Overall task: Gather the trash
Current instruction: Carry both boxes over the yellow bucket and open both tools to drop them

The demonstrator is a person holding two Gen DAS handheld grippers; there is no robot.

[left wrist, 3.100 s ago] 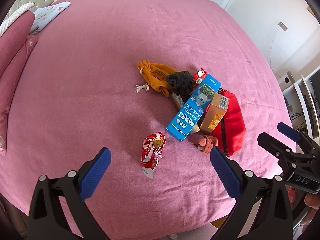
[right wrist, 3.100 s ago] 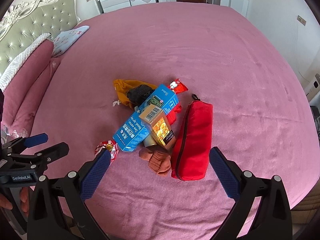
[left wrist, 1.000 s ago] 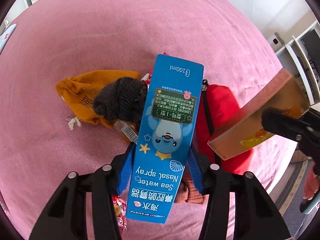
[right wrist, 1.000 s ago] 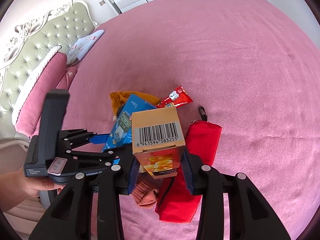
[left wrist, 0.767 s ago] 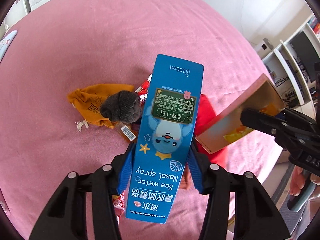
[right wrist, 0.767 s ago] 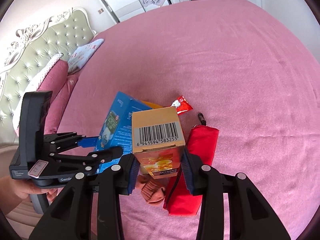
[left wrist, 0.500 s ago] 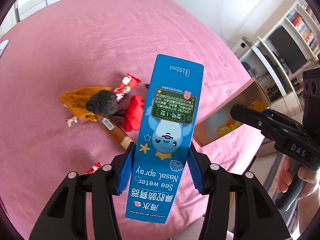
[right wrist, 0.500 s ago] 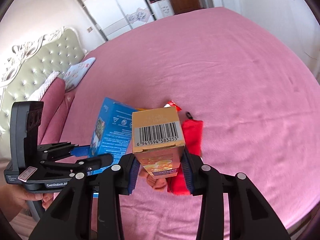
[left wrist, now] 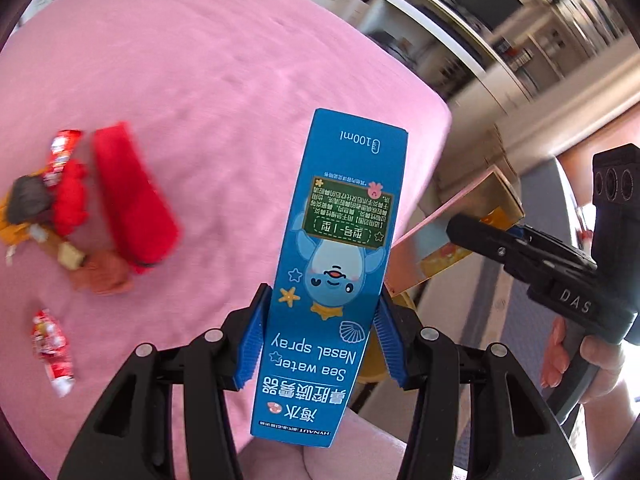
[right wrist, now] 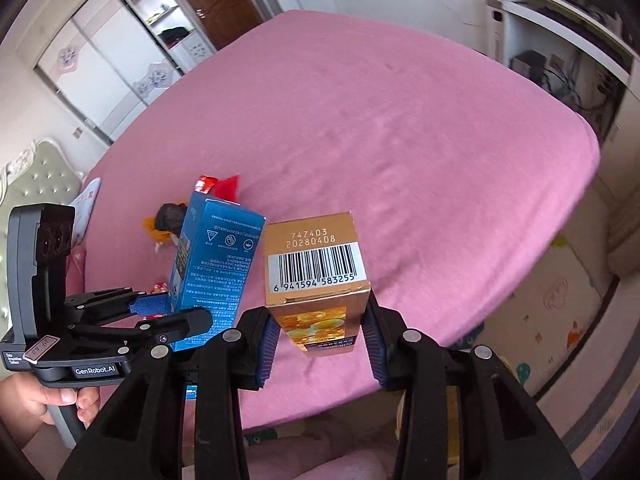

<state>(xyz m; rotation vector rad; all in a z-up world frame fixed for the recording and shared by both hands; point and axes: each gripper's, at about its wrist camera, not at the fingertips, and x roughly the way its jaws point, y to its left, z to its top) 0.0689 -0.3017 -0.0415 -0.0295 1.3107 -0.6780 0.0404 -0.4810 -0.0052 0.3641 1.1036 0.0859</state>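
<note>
Gripping the blue nasal spray box (left wrist: pixel 340 264), the left gripper (left wrist: pixel 320 344) has jaws closed on it; right gripper (right wrist: pixel 320 340) clamps the gold box (right wrist: pixel 316 276). Wrappers (left wrist: pixel 52 344) lie at nine o'clock on the bed (left wrist: pixel 208 80).

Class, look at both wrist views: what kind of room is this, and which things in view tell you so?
Most likely a bedroom. A wide bed with a pink cover fills both views, a tufted headboard stands at one end, and a wardrobe with sliding doors lines the far wall beside a brown wooden door.
</note>
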